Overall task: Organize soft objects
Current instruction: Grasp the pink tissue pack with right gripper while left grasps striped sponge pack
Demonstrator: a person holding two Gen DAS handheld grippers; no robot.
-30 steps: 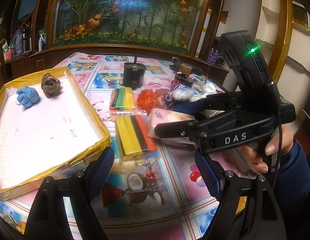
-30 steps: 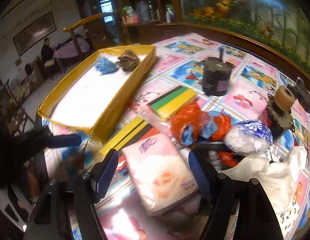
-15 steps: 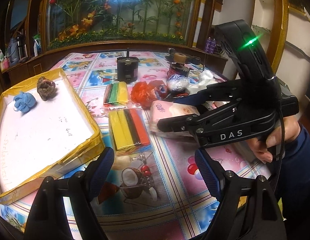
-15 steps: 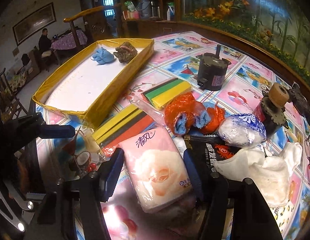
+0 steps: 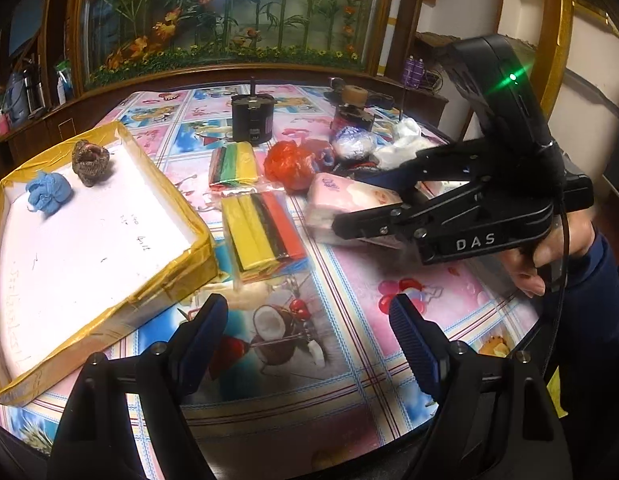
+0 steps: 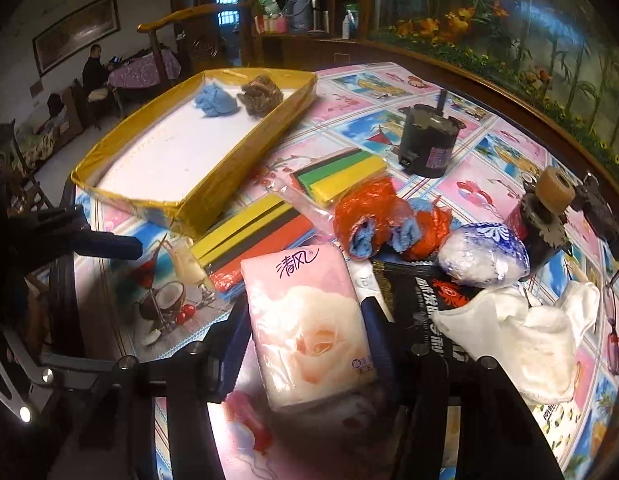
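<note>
The right hand-held gripper (image 6: 305, 344) has just been closing its jaws around the pink plastic-wrapped tissue pack (image 6: 309, 324), which lies on the surface (image 5: 349, 300) between the pads; they now look pressed on its sides, so a lift toward the yellow-rimmed white tray (image 5: 197, 256) seems next. The left hand-held gripper (image 5: 309, 328) hangs apart, empty. The cartoon-print surface is cluttered; a flower mural (image 5: 229, 12) stands behind.

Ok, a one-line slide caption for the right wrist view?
Right gripper closing around the pink tissue pack on the cluttered table; yellow-rimmed tray behind already holds two soft items.
</note>
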